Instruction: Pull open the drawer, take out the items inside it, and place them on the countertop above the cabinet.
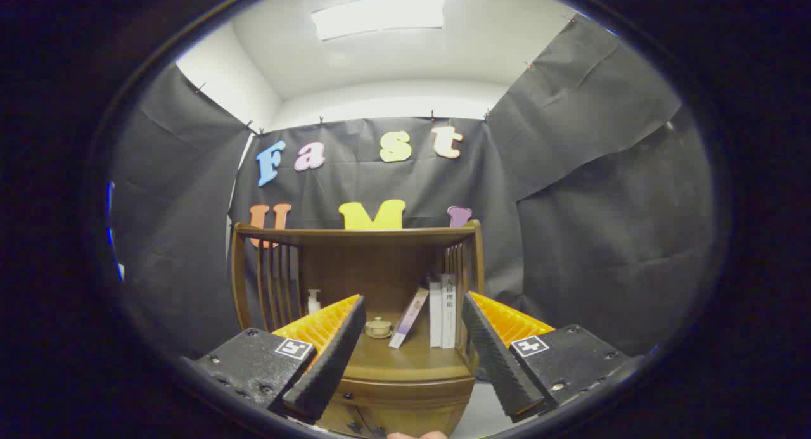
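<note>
Beyond the parted, empty fingers [412, 356], wooden cabinet [405, 388] with books [443, 312] and small lidded cup [378, 327] on its surface [405, 363]. Drawer [374, 420] below, shut. Lower, centre on drawer front knob, close firmly, pull straight.

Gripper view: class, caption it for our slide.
Open hand-held gripper faces a wooden cabinet whose countertop holds books.

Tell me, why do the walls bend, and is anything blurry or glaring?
Gripper view: fisheye distortion bows the wooden cabinet and booth walls; the ceiling light is blown out; the books look reasonably sharp; the open jaws of the gripper loom large, close to the lens.
</note>
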Tool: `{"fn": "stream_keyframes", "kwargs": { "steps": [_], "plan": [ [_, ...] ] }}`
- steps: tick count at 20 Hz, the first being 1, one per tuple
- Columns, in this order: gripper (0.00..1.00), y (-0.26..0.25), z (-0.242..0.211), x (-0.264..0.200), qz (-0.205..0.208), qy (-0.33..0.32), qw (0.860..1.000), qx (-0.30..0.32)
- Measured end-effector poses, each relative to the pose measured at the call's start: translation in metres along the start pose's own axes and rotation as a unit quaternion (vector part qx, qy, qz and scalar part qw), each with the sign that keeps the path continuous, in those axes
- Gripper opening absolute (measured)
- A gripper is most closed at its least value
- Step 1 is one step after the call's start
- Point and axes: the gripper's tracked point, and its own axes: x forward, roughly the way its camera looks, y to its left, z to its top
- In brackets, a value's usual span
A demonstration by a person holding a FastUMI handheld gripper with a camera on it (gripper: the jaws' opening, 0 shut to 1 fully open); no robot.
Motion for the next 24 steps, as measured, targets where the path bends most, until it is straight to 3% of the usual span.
{"fn": "stream_keyframes", "kwargs": {
  "steps": [11,24],
  "plan": [
    [0.99,0.030,0.008,0.013,0.018,0.012,1.000,-0.010],
    [0.99,0.041,-0.026,0.021,0.024,0.043,0.999,-0.009]
  ]
}}
